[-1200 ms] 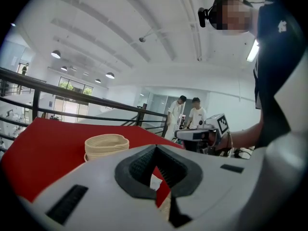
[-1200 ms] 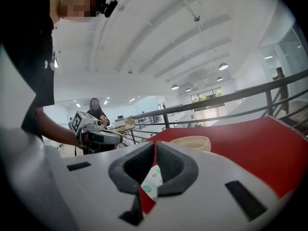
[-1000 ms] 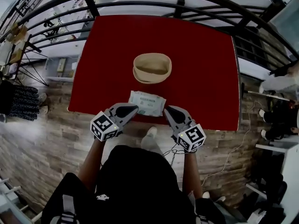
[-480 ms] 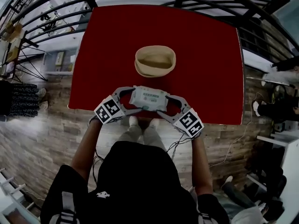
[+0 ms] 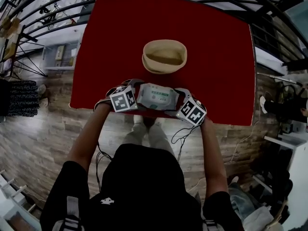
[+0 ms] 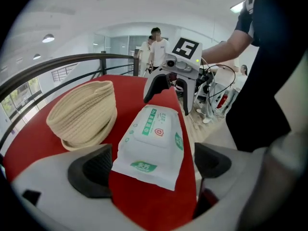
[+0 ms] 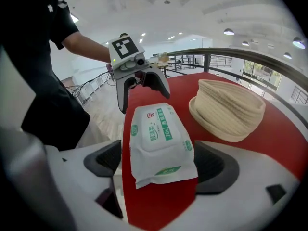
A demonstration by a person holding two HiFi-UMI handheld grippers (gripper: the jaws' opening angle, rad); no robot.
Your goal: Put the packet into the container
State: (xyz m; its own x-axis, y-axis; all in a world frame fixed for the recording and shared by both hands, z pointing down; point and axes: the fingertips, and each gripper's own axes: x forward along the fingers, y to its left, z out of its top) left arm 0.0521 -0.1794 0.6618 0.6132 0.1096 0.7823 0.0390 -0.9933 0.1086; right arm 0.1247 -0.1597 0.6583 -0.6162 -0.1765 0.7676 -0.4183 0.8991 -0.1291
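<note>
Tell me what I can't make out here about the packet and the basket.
- Underside of the packet: in every view it lies flat on the red table.
- Small print on the packet: too small in the head view, only partly legible in the gripper views.
- Inside of the basket: in both gripper views its own wall hides it.
- Table legs: in the head view, hidden under the tabletop.

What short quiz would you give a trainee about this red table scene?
1. True or false: the white plastic wipes packet lies inside the beige woven rope basket.
2. The packet lies: A) between the left gripper and right gripper; B) behind the basket; C) on the floor.
3. Is either gripper pressing on the packet?
Key: 1 false, it lies on the red tabletop. 2 A. 3 No: both grippers' jaws are opening, a packet end between each pair, untouched.
</note>
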